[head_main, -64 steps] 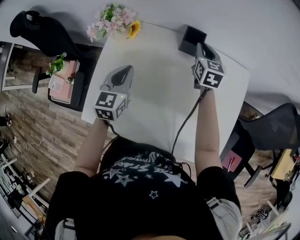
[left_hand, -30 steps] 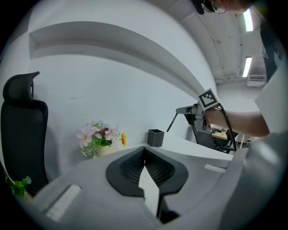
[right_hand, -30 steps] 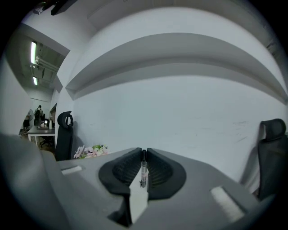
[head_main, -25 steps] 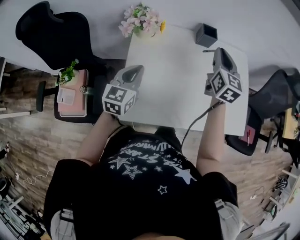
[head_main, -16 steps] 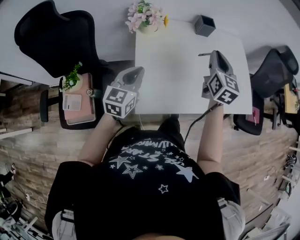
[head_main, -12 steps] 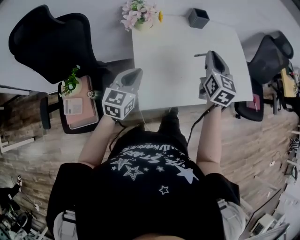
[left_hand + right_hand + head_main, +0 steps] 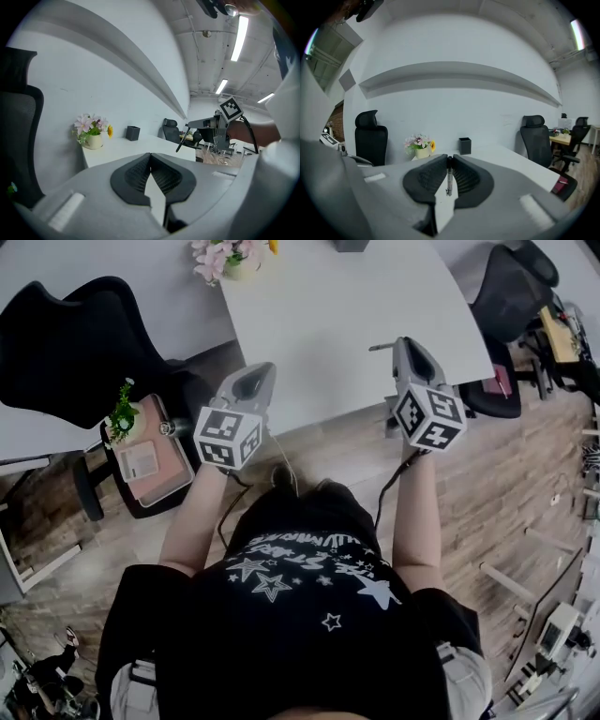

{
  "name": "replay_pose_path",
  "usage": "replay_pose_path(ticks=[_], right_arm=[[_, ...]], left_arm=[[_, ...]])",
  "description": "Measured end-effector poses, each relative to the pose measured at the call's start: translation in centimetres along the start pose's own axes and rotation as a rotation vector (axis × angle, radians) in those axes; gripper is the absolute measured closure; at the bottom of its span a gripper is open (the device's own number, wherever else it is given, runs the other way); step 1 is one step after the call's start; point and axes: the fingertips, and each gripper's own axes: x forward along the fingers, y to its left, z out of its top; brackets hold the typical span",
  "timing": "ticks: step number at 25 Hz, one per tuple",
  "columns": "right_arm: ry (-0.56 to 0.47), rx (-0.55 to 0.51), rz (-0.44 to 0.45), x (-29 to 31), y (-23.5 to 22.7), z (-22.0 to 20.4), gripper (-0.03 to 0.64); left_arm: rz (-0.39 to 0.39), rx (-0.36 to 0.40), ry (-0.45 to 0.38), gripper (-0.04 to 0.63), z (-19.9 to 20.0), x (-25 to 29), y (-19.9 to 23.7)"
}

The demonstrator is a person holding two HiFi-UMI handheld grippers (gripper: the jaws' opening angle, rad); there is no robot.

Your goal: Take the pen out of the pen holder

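Right gripper: the right gripper (image 7: 449, 160) has its jaws almost together, with the pads clamped on the pen (image 7: 448, 180). It sits right of centre in the head view, at the near edge of the white table (image 7: 328, 324).
Pen: it is out of the holder and held crosswise in the jaws. In the head view only a short dark stub shows, sticking out to the left of the jaw tips.
Grip point: the pads appear to hold the pen near one end, so most of its length hangs free.
Left gripper: the left gripper (image 7: 150, 158) is closed with nothing between the pads. It sits left of centre in the head view, off the table edge and above the wood floor.
Pen holder: the black square pen holder (image 7: 464, 146) stands at the far end of the table, cut off by the top edge of the head view. It is well apart from both grippers.
Nearby: a vase of flowers (image 7: 225, 257) at the upper left corner of the table.
Task state: by my judgement the removal is done, and only setting the pen down may be left.
Risk, slip: the grip is narrow and off-centre on a thin, smooth barrel, so a quick swing could make the pen pivot or slide out.
Risk, drop: this close to the table edge, a released pen could roll off or fall to the floor.
Risk, snag: lowering the gripper could catch the protruding end on the tabletop and lever the pen out of the pads.
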Motion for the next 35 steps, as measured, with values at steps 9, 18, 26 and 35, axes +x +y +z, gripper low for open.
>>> replay_pose_path(ticks=[9,18,26,35], right_arm=[[0.010,0.052,-0.033,-3.9,-2.0,-2.8,0.577],[-0.020,0.080,0.006,-9.1,-3.7,-3.5,0.577],[-0.046,0.101,0.072,-13.6,-5.0,-3.7,0.577],[-0.064,0.086,0.125,-19.0,-5.7,-3.7,0.577]], left_arm=[[-0.077,0.047,0.023,0.584,-0.5,1.6,-4.8],[-0.071,0.091,0.021,0.584,0.3,0.8,-10.7],[-0.009,0.121,0.001,0.584,1.0,-1.8,-15.7],[0.034,0.132,-0.016,0.584,0.8,-4.7,-21.3]])
